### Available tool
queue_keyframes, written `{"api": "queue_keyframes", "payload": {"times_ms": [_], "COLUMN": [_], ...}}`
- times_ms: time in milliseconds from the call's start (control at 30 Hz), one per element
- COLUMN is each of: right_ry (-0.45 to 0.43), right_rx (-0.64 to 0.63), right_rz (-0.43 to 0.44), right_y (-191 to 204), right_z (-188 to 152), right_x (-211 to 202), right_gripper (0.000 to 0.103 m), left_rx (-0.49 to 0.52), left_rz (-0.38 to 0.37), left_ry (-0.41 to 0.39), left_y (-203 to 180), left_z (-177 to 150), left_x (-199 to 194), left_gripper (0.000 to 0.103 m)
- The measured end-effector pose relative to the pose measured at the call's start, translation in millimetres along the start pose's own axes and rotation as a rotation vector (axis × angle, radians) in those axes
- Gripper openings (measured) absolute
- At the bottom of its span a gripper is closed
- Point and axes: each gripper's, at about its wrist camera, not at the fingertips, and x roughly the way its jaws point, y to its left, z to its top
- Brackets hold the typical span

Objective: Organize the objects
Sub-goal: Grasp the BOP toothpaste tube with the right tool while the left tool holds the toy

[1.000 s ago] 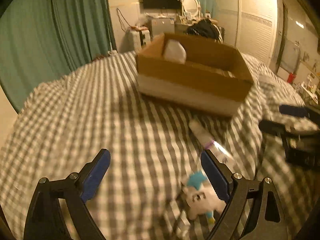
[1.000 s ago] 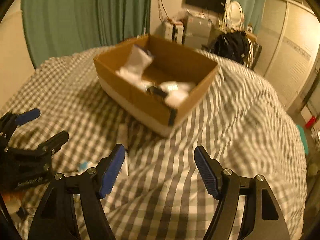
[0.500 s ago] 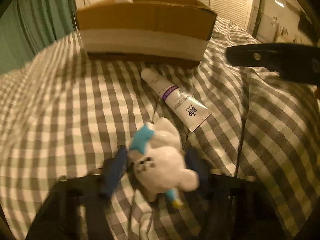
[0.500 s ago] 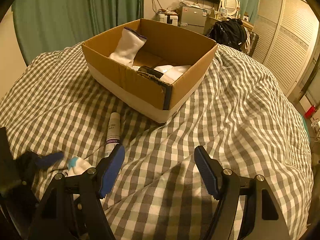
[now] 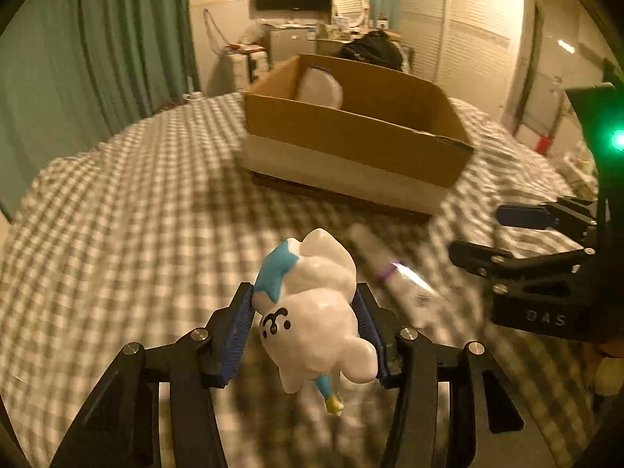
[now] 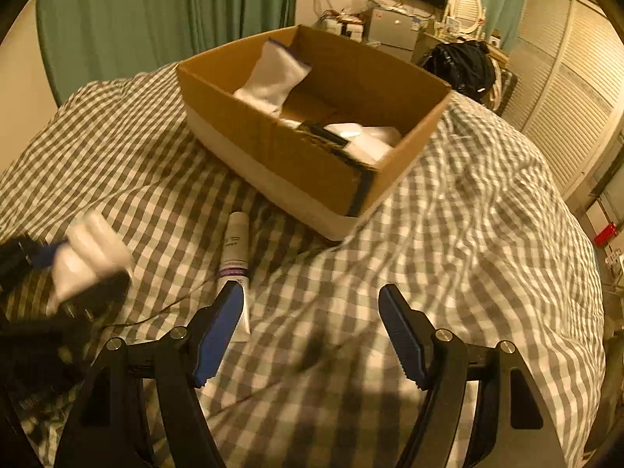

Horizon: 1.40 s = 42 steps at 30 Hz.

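Gripping a glossy white animal figurine with a blue star on its head (image 5: 312, 304), the left gripper (image 5: 306, 314) has its blue-padded jaws closed narrowly against the toy's two sides, and the toy hangs above the grey-and-white checked bedspread (image 5: 128, 226) rather than lying on it. The figurine's long axis runs roughly along the fingers: its head with the star and ears points forward toward the open brown cardboard box with a pale lower band (image 5: 351, 144), while its rounded limbs and a small blue-and-yellow tip point back toward the camera. Its black-dotted face looks up and to the left. In the right wrist view the same toy shows only as a white blur (image 6: 87, 249) at the left edge.

The right gripper (image 6: 312, 327) hovers over the bedspread (image 6: 468, 234) with its jaws wide apart and nothing between them. Just beside its left finger lies a white squeeze tube with a purple band (image 6: 235, 249), flat on the cloth, its long axis running from the gripper toward the box (image 6: 296, 156), the narrow cap end pointing at the box wall and stopping just short of it. In the left wrist view the tube (image 5: 394, 277) is blurred, lying to the right of the toy.

Inside the box, a white soft pouch with a dark edge (image 6: 273, 78) leans against the far left corner, and pale packets (image 6: 362, 136) lie near the right wall.
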Motion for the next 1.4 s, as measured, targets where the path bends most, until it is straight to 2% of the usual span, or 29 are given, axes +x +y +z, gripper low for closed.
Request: {"api": "queue_keyframes", "payload": {"times_ms": [167, 333, 400, 467, 600, 667, 933, 1167, 1400], "right_ry": [0.033, 0.113, 0.152, 0.183, 0.229, 0.220, 0.141, 0.013, -0.080], "right_rx": [-0.037, -0.089, -0.106, -0.120, -0.148, -0.158, -0.153, -0.138, -0.116], "right_rz": [0.051, 0.075, 0.076, 0.083, 0.071, 0.060, 0.049, 0.036, 0.057], "right_y": [16, 41, 50, 55, 62, 64, 63, 60, 60], "right_z": [17, 30, 31, 30, 26, 25, 20, 13, 16], "right_x": [15, 48, 63, 73, 85, 82, 47, -14, -49], "right_gripper": [0.071, 0.071, 0.067, 0.055, 0.044, 0.027, 0.024, 0.020, 0.020], "left_rx": [-0.032, -0.058, -0.062, -0.063, -0.061, -0.062, -0.059, -0.059, -0.059], "left_rz": [0.065, 0.070, 0.065, 0.054, 0.042, 0.045, 0.056, 0.068, 0.062], "left_ry": [-0.004, 0.008, 0.019, 0.029, 0.037, 0.042, 0.043, -0.022, -0.077], "left_y": [35, 50, 51, 51, 48, 48, 45, 43, 41], "left_z": [6, 5, 2, 1, -1, -2, -5, 2, 20], "left_x": [6, 14, 20, 25, 30, 34, 34, 9, -18], "left_gripper": [0.053, 0.053, 0.053, 0.053, 0.053, 0.053, 0.053, 0.053, 0.053]}}
